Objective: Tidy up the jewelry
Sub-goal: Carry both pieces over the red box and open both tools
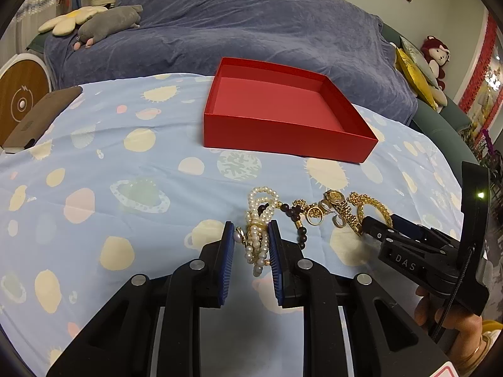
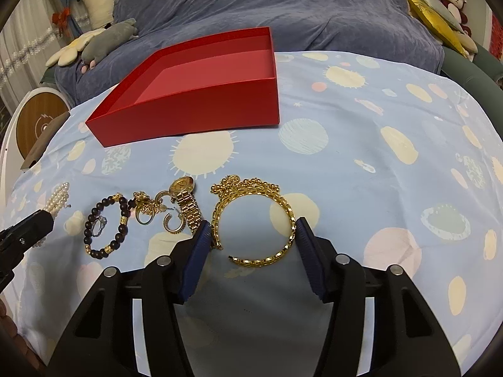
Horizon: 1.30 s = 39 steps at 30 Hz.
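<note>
My left gripper (image 1: pixel 251 242) is shut on a bundled pearl strand (image 1: pixel 259 220) that lies on the light blue patterned cloth (image 1: pixel 125 163). My right gripper (image 2: pixel 254 223) has its pads against both sides of a gold chain bracelet (image 2: pixel 283 207), shut on it as it rests on the cloth. Between the two lie a dark bead bracelet (image 2: pixel 122 229), a gold watch (image 2: pixel 182 187), gold rings (image 2: pixel 144 216) and a hoop earring (image 2: pixel 173 224). The red open box (image 1: pixel 283 138) (image 2: pixel 195 110) stands beyond the jewelry with nothing in it.
A brown flat case (image 1: pixel 41 116) lies at the cloth's left edge beside a round white and wood device (image 1: pixel 19 94). A blue-grey covered couch (image 1: pixel 251 31) with plush toys (image 1: pixel 107 22) rises behind the box. A hand (image 1: pixel 456 323) holds the right gripper's handle.
</note>
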Each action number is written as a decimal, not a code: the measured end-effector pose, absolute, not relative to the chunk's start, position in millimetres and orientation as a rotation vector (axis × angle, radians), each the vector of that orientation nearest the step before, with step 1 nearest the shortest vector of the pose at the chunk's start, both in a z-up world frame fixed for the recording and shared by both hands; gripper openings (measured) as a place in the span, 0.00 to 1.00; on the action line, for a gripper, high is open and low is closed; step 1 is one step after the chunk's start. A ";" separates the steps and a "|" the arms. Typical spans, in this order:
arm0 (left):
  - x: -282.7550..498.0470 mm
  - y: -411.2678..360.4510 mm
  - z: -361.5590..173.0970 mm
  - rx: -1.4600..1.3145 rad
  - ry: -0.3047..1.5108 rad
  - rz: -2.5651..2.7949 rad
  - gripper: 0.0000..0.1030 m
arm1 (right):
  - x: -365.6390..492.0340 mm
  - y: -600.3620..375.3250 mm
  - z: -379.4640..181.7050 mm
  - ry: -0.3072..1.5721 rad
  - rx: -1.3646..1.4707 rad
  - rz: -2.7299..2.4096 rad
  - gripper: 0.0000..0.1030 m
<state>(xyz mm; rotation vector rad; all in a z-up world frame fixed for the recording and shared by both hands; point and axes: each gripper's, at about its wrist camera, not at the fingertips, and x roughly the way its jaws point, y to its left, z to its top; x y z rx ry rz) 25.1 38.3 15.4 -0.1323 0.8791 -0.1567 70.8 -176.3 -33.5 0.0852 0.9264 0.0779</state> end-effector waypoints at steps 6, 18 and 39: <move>24.0 35.2 13.9 -0.121 0.877 -0.157 0.18 | 67.4 -177.8 -32.1 0.926 0.083 0.074 0.51; 37.9 34.9 40.3 -0.128 0.855 -0.169 0.18 | 62.4 -173.4 34.8 0.818 0.117 0.171 0.51; 310.2 21.2 37.6 -0.091 0.908 -0.160 0.19 | 329.4 -152.3 32.0 0.893 0.103 0.195 0.52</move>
